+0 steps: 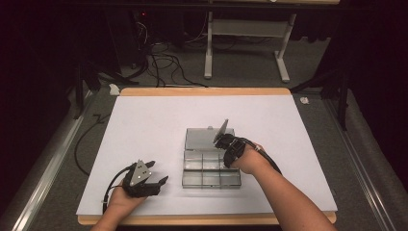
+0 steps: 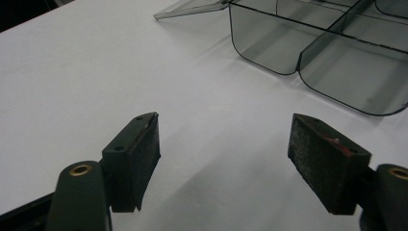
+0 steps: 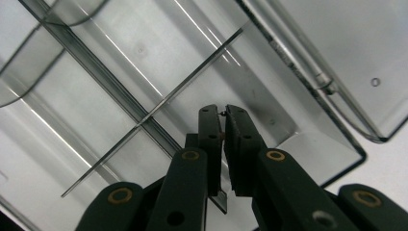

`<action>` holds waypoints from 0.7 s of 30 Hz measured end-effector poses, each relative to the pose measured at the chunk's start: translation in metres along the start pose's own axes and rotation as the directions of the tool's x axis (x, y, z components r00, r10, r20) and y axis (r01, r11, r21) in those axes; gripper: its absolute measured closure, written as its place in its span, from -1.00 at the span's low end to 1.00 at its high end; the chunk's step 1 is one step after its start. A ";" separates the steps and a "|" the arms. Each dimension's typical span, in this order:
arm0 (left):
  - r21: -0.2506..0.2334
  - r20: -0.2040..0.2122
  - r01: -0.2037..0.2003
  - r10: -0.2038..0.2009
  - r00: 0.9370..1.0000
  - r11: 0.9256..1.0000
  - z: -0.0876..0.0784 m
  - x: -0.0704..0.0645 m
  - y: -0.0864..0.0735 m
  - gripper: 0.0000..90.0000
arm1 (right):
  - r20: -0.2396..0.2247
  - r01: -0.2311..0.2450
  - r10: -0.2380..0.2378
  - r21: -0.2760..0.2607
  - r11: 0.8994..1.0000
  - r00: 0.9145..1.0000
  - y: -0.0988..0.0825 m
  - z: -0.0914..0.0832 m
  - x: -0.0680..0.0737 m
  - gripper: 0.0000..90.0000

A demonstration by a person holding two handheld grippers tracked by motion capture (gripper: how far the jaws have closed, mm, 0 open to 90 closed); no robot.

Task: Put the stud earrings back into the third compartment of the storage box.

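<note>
The left tongs point(image 1: 153, 179) rest low over the white surface point(image 1: 144, 125) with the two jaws wide apart and nothing between them. In the left gripper view their rough dark pads point(image 2: 146, 149) stand far from each other, and only the bare white sheet lies between them.

To the right of the left tongs, and a little further away from the person, lies the organizer box point(image 1: 210, 169). It is made of clear, grey-tinted plastic with thin walls and rounded corners. Thin dividers point(image 3: 159, 103) cut the inside into several small compartments. Its flat lid point(image 1: 204, 138) is folded open and lies on the surface on the far side of the box, joined to it by a hinge point(image 3: 321, 81). From the left gripper view the near compartments point(image 2: 337, 82) are ahead and to the right of the jaws, well apart from them.

The right tongs point(image 1: 222, 140) are over the far right part of the box, near the hinge side, and point down into it. In the right gripper view their jaws are together, with a thin clear divider strip point(image 3: 219, 195) pinched between the pads. Just ahead of their tips is a compartment next to the hinge wall; the lid lies beyond it, to the right.
</note>
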State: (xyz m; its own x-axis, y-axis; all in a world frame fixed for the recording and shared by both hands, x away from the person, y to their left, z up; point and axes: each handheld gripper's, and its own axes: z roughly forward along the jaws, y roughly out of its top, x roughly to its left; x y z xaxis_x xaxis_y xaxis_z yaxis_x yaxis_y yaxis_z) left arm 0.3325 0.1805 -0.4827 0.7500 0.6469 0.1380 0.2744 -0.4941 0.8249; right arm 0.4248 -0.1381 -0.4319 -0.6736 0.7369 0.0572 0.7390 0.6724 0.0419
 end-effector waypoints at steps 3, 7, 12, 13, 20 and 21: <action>0.000 0.000 0.000 0.000 1.000 1.000 0.000 0.000 0.000 -0.39 | -0.002 0.013 -0.013 0.005 1.000 1.000 0.000 0.004 0.000 0.90; 0.001 0.000 0.000 0.000 1.000 1.000 0.000 0.000 0.000 -0.39 | 0.000 0.030 -0.030 -0.005 1.000 1.000 0.001 0.001 -0.001 0.82; 0.001 0.001 0.001 -0.001 1.000 1.000 0.000 0.000 0.000 -0.39 | -0.003 0.014 -0.014 -0.029 0.999 1.000 -0.001 -0.012 -0.001 0.78; 0.001 0.001 0.001 -0.001 1.000 1.000 0.000 0.000 0.000 -0.39 | 0.002 0.022 -0.022 -0.037 0.999 1.000 -0.002 -0.016 -0.001 0.78; 0.003 0.000 0.000 0.000 1.000 1.000 0.000 0.000 0.000 -0.39 | 0.010 0.001 -0.001 -0.061 0.998 1.000 -0.014 -0.039 -0.003 0.78; 0.003 -0.001 0.001 -0.001 1.000 1.000 0.000 0.000 0.000 -0.39 | 0.010 -0.011 0.012 -0.067 0.998 1.000 -0.016 -0.041 -0.003 0.78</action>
State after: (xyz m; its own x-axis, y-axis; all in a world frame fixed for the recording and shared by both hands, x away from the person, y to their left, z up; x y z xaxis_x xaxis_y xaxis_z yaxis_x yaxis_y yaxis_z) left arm 0.3328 0.1802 -0.4828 0.7494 0.6476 0.1379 0.2766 -0.4954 0.8234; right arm 0.4158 -0.1542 -0.3915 -0.6647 0.7456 0.0479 0.7455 0.6577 0.1076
